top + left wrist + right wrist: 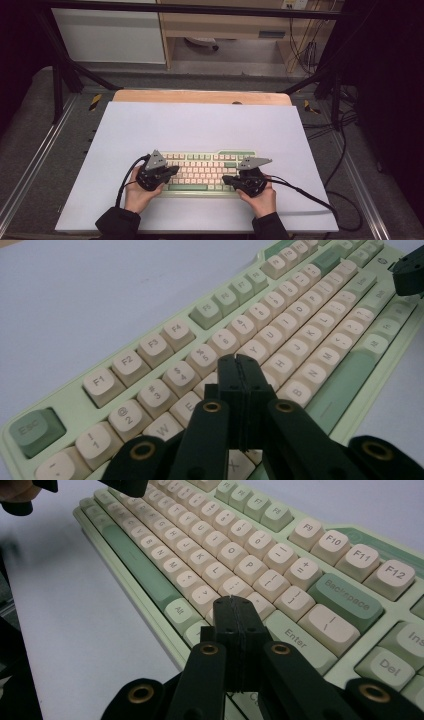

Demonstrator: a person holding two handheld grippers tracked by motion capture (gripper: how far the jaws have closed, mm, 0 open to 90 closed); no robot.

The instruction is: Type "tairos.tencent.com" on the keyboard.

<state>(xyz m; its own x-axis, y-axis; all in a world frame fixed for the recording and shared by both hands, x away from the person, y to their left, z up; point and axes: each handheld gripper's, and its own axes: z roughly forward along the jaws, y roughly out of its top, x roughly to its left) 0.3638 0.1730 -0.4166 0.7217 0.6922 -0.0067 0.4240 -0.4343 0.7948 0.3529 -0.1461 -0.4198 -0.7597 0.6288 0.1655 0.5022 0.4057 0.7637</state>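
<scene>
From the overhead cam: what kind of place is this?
Likely a lab data-collection rig, not an office desk. A black metal frame surrounds the table, loose cables trail over the floor, and a green keyboard sits alone on a plain white sheet.

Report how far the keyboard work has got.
Done: both claws are shut, and the pale green keyboard with cream keycaps lies square on the white sheet. In hand: the left claw is poised over the letter keys near T and G, the right claw over the keys left of Enter; whether either tip touches a key is unclear. Left: no key looks pressed down, so any pressing appears still to come.
</scene>
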